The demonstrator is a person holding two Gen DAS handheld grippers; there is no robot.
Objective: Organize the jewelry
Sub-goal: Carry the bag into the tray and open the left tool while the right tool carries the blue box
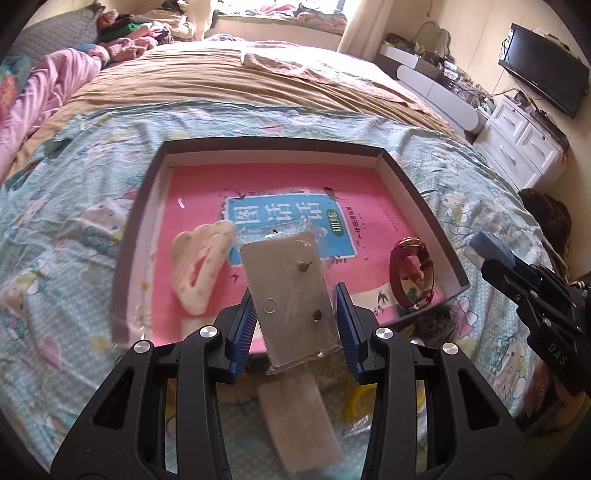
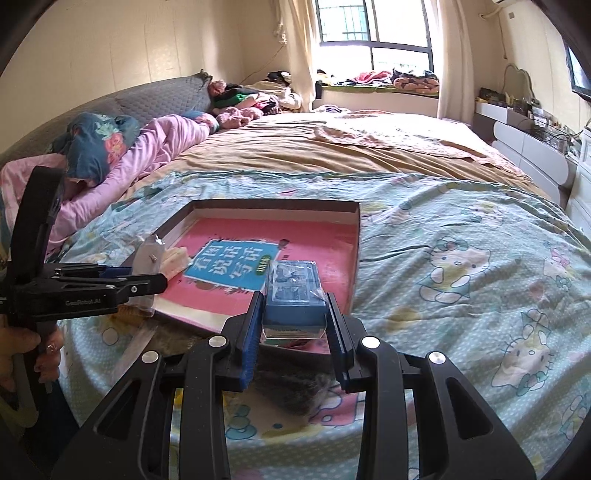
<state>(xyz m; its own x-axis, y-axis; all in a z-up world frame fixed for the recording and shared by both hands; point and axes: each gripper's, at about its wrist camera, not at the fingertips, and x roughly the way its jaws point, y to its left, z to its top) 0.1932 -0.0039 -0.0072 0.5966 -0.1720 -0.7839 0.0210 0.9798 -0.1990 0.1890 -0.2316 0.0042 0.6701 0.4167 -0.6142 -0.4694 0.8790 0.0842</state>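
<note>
A bed [image 2: 461,236] fills the room, with a light blue cartoon-cat sheet [image 2: 472,280] on its near part and a tan blanket [image 2: 332,147] on its far part. A pink quilt [image 2: 155,147] lies bunched along the left edge of the bed, under a grey headboard [image 2: 147,96]. Past the right edge stand a white drawer cabinet [image 1: 524,144] and a black television [image 1: 543,70] on the wall, and a window [image 2: 373,33] with cream curtains [image 2: 299,51] is beyond the far edge.

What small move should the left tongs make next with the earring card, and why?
Probably lower the card into the box and open. The left tongs grip the bagged earring card, held above the box's pink floor between the cream hair clip and the red watch, where bare space shows.
</note>
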